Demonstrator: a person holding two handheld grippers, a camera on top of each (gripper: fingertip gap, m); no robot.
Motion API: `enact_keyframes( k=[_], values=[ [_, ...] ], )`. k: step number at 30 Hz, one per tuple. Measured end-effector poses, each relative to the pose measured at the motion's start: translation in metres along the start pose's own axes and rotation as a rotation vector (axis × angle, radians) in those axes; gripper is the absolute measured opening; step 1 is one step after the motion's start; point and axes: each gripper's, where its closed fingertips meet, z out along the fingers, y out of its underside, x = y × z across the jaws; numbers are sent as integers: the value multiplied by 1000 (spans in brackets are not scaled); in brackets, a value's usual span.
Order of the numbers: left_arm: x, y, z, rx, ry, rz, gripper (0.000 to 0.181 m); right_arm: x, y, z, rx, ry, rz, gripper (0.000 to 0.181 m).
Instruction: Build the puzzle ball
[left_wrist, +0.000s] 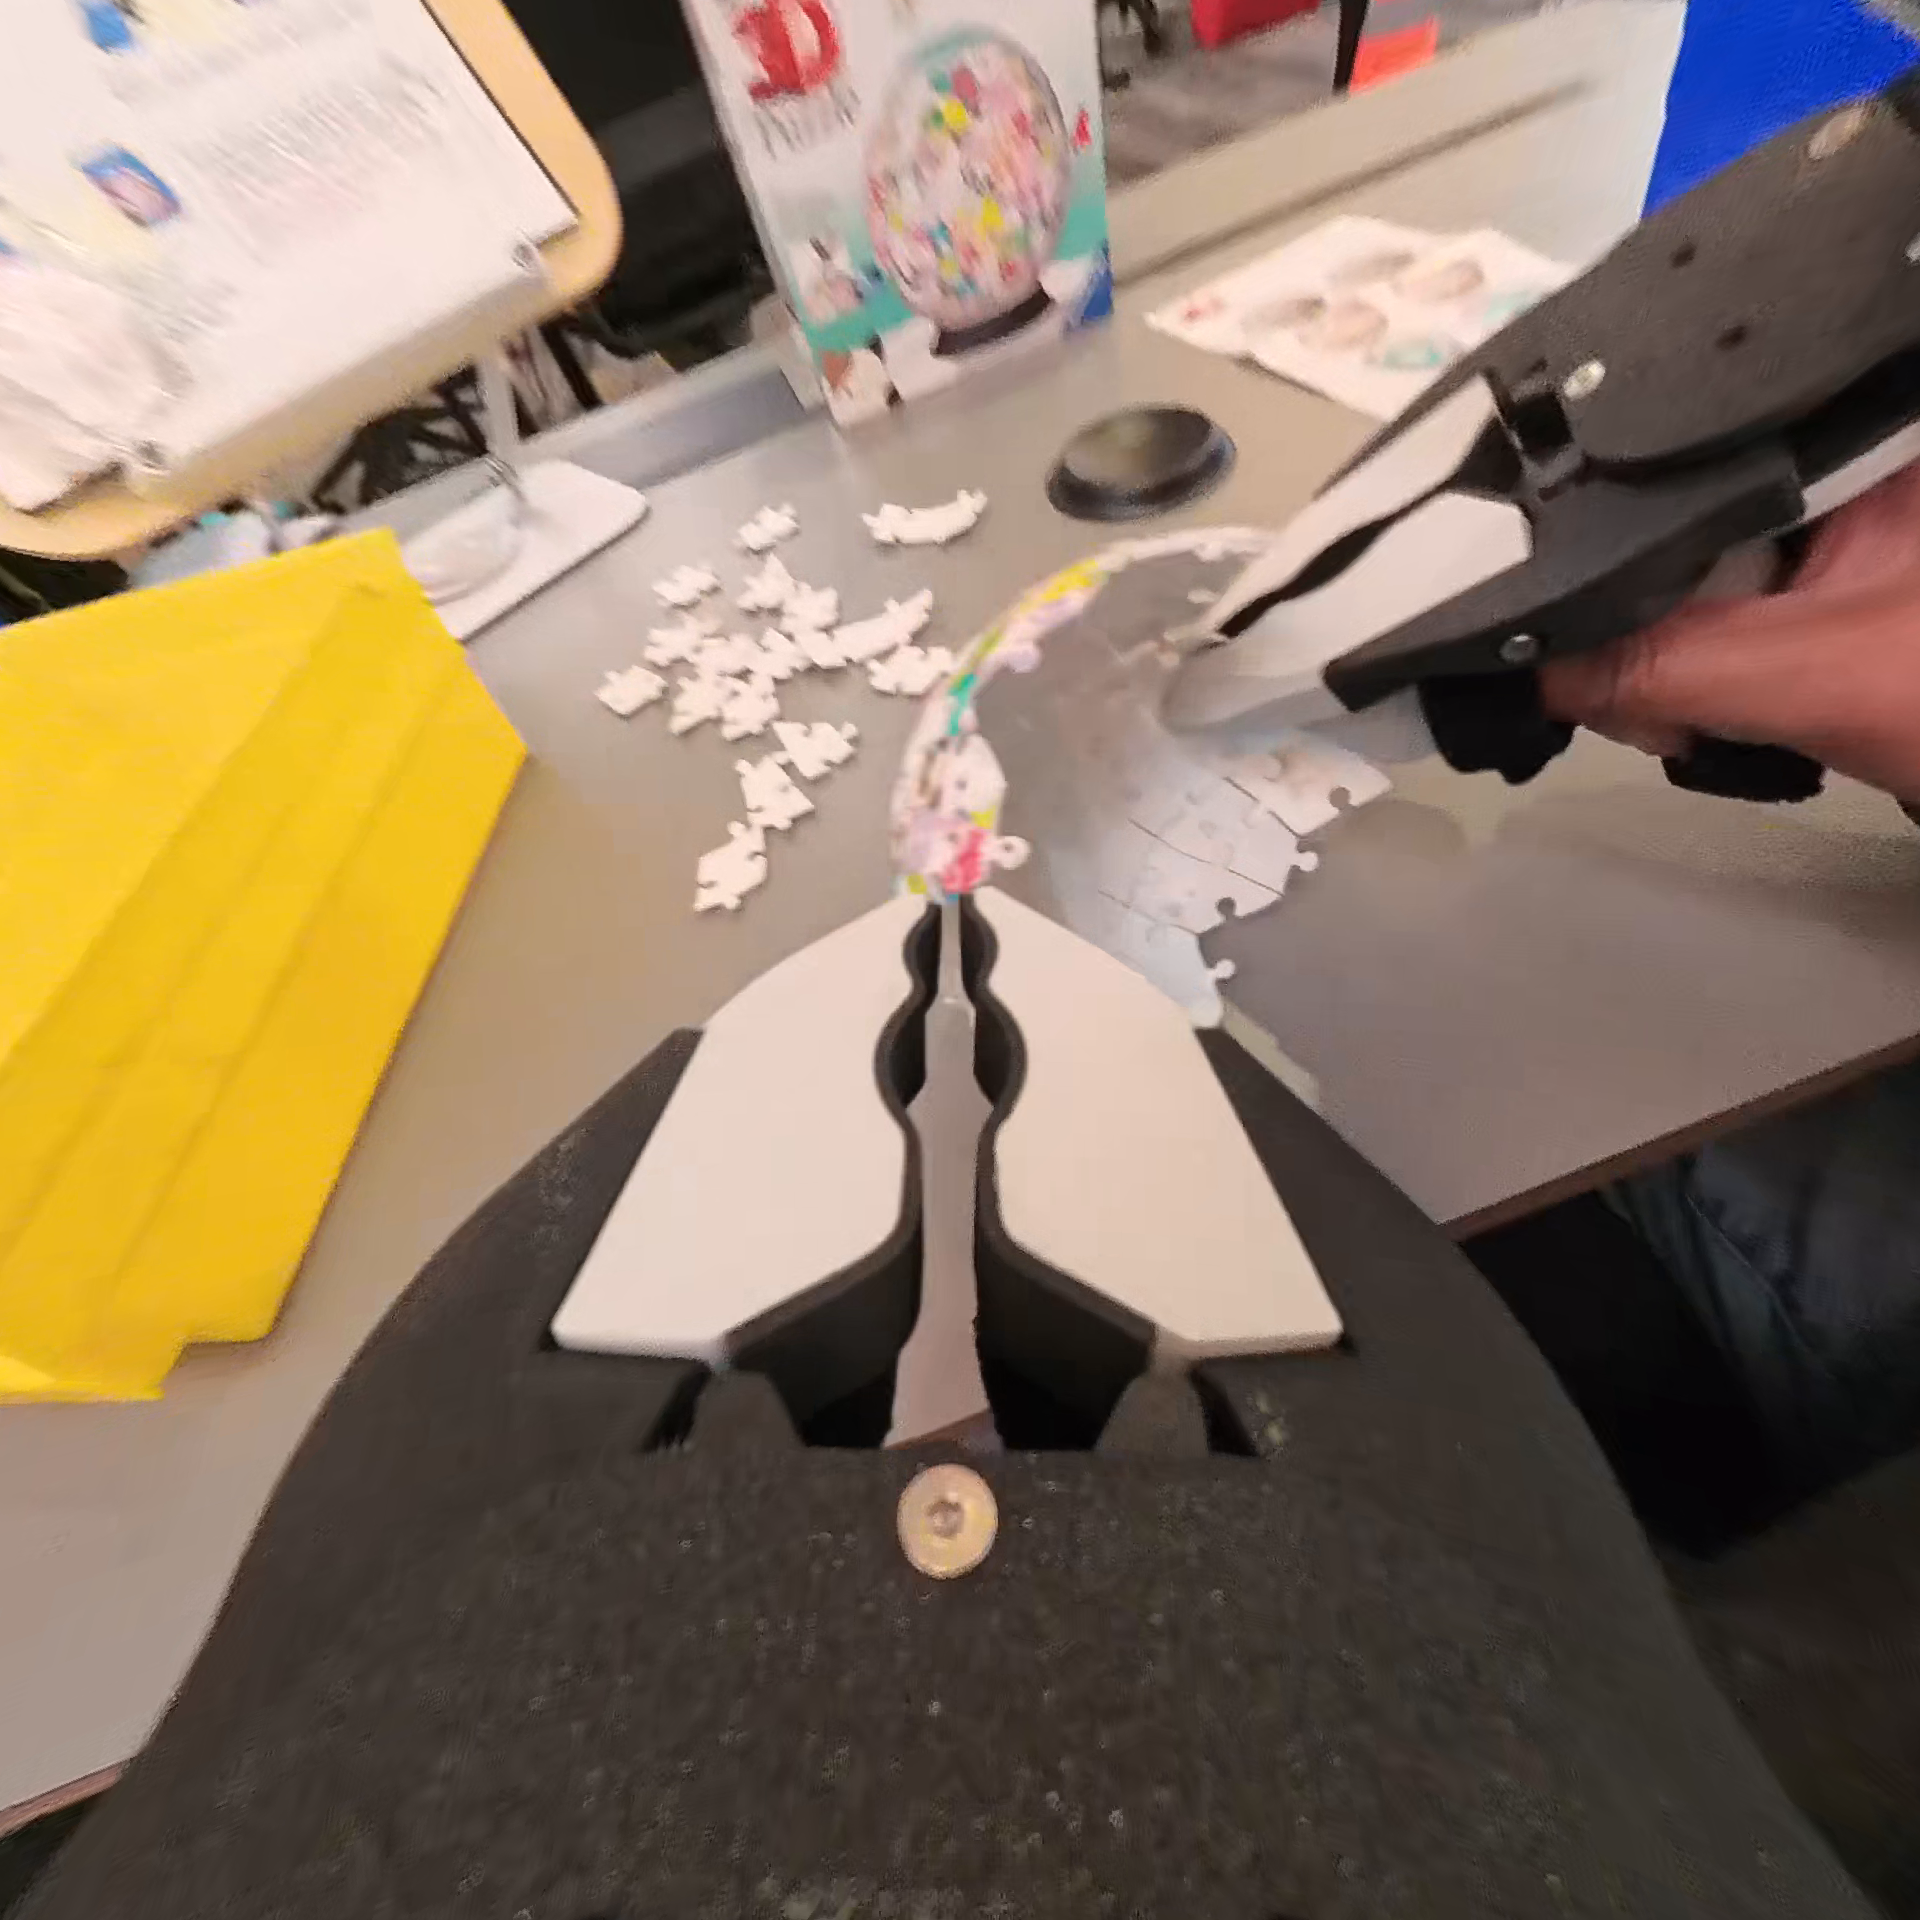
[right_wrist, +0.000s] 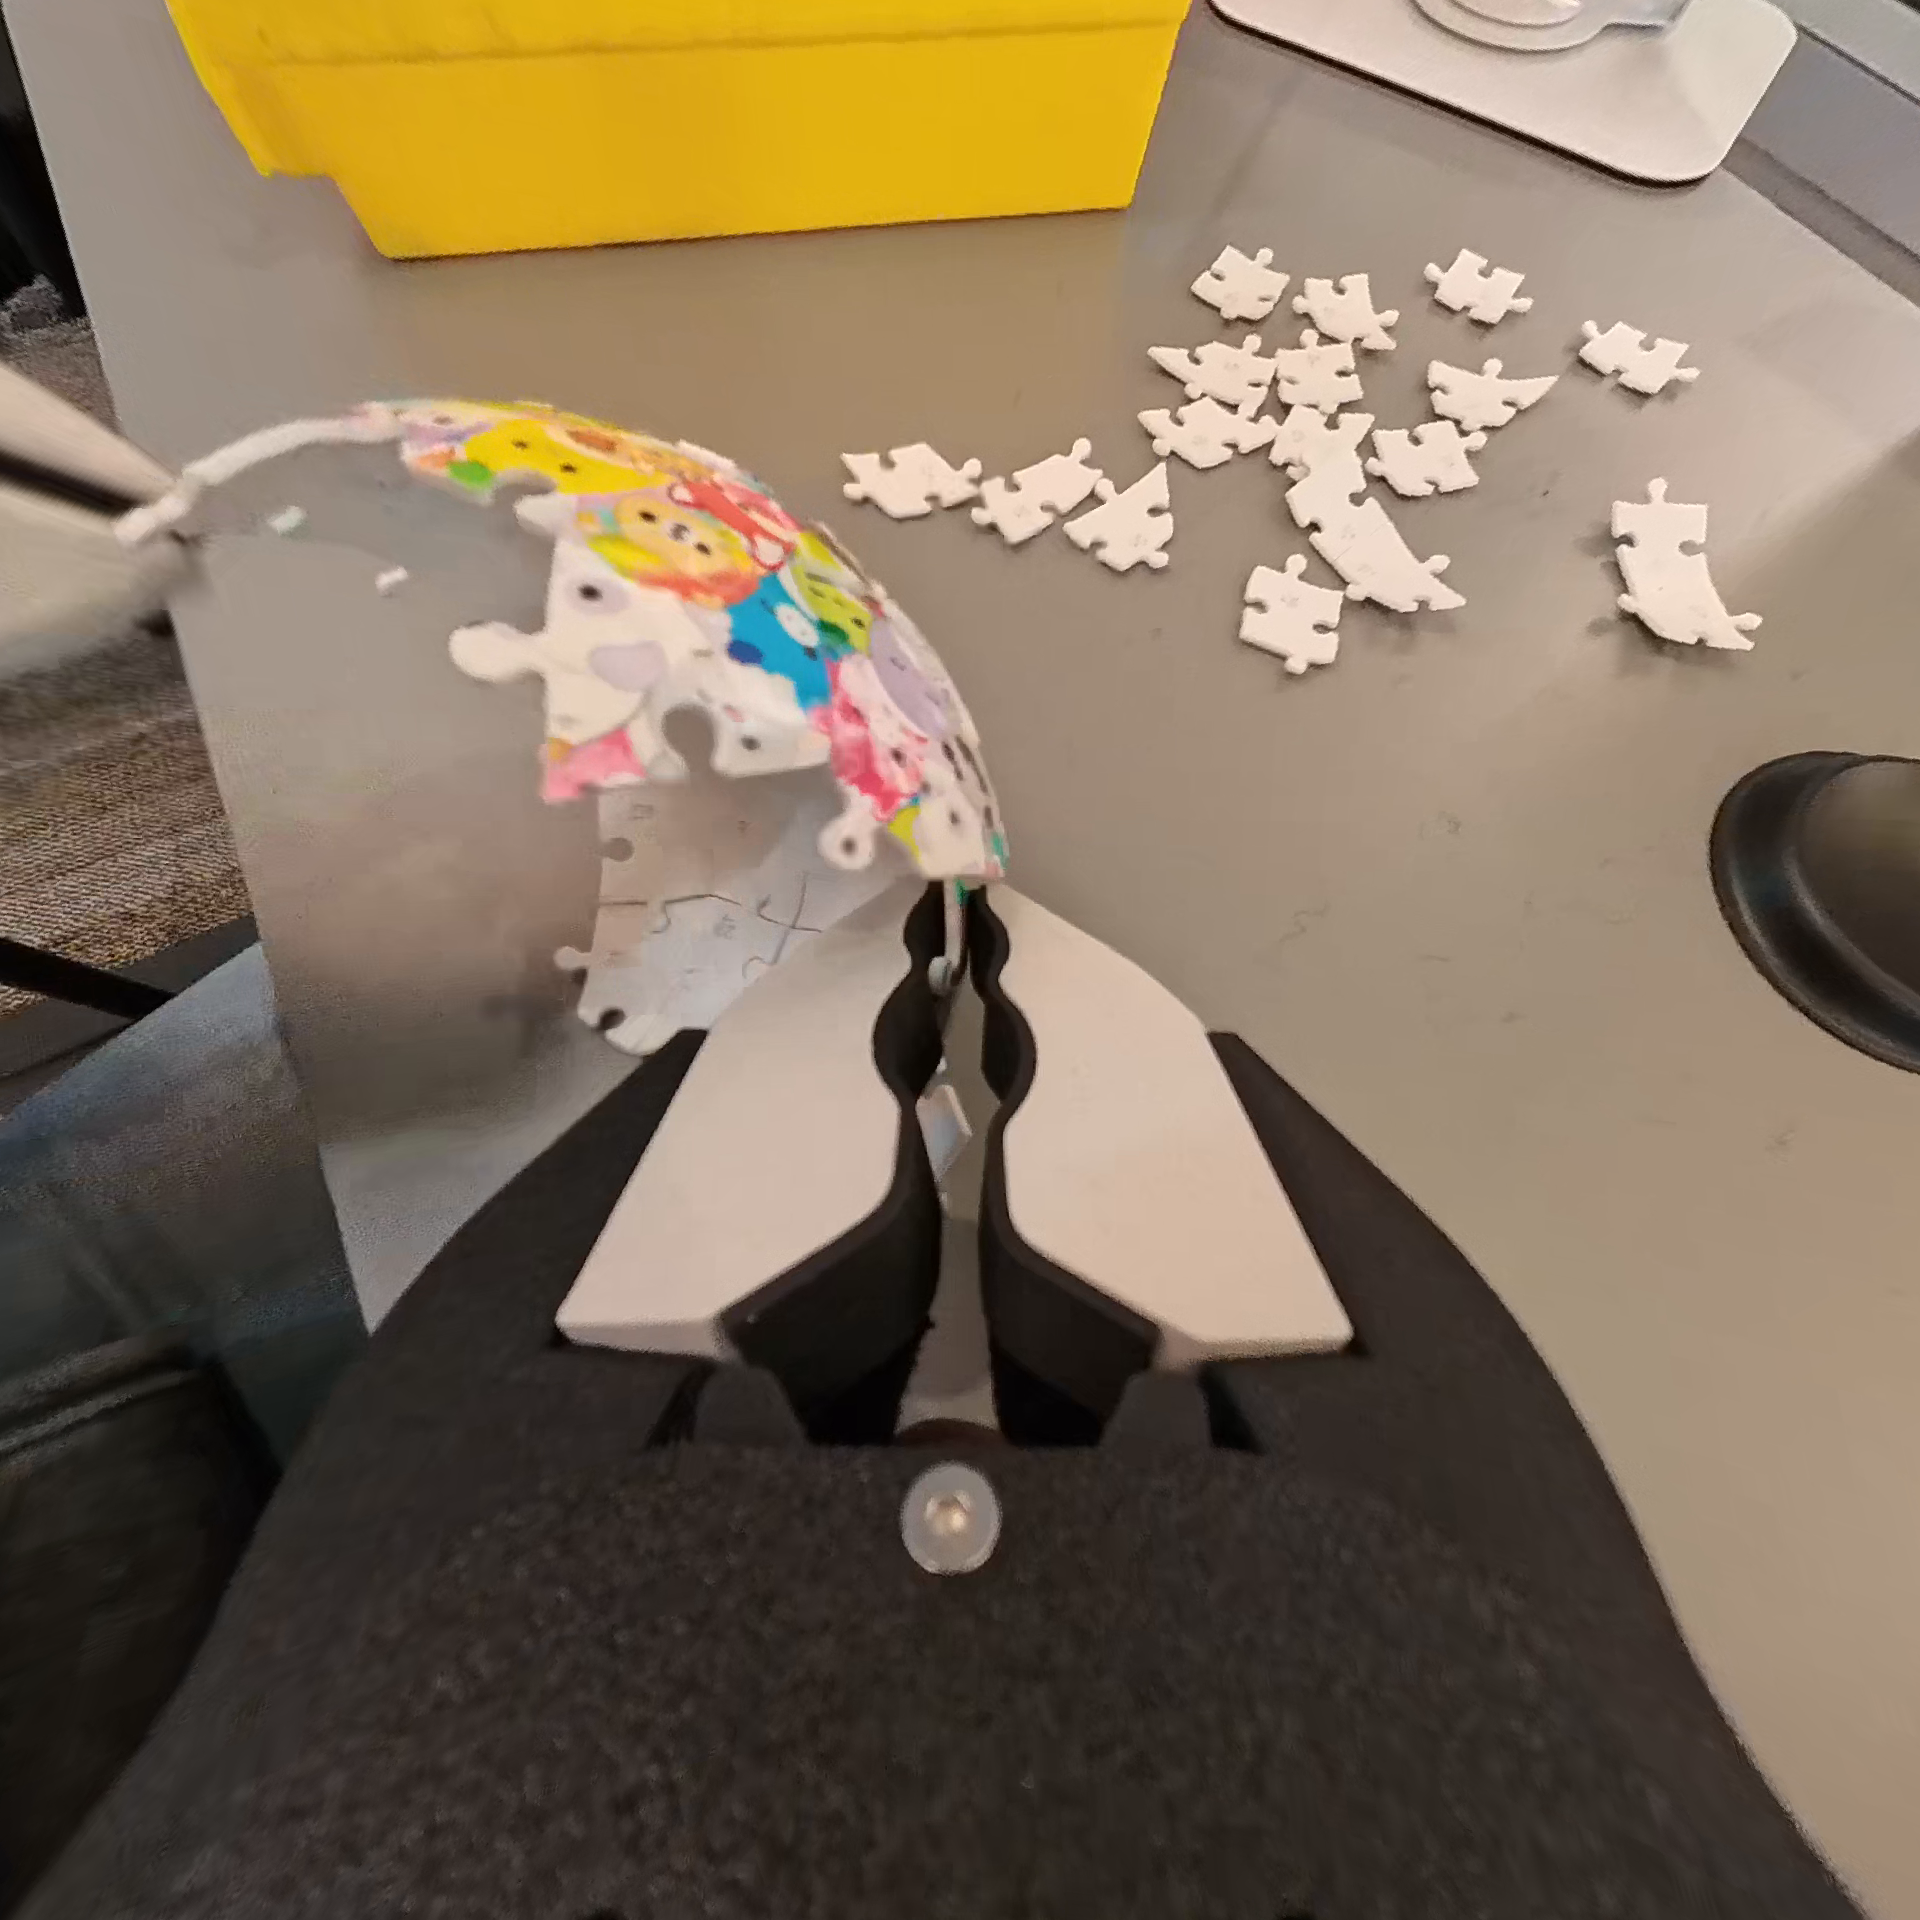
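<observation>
**Both grippers pinching the half-built puzzle shell**

I have the curved, partly assembled puzzle-ball shell (right_wrist: 727, 623), colourful cartoon print on its outer face and plain white inside, held up above the grey tabletop (right_wrist: 1351, 987) between my two tools. My right gripper (right_wrist: 961, 904) has its white fingers with black wavy pads closed on the shell's near edge. My left gripper (left_wrist: 943, 914) is likewise clamped on the shell's rim at the opposite end; in its own view the right gripper (left_wrist: 1205, 634) reaches in from the right, held by a hand (left_wrist: 1766, 665).

Beyond the shell, a scatter of loose white jigsaw pieces (right_wrist: 1340, 447) lies face down on the table, well apart from it. A black round stand (left_wrist: 1138, 462) sits near them. Further out are a yellow plastic bin (right_wrist: 675, 114), the puzzle's printed box (left_wrist: 914, 197) standing upright, and a flat instruction sheet (left_wrist: 1371, 301).
</observation>
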Motion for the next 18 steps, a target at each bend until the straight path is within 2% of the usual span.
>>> enact_keyframes(
  k=[4, 9, 13, 18],
  values=[
    [-12, -2, -7, 35, 18, -58, 13, 8, -5, -6, -5, 19, 8, 3],
    [-2, 17, 4, -61, 89, -90, 27, 21, -4, -14, -34, 47, 46, 3],
    [11, 29, 12, -125, 173, -149, 28, 35, -3, -25, -75, 50, 76, 3],
    [17, 29, 15, -139, 204, -183, 28, 45, 5, -36, -212, -9, 123, 3]
  ],
)
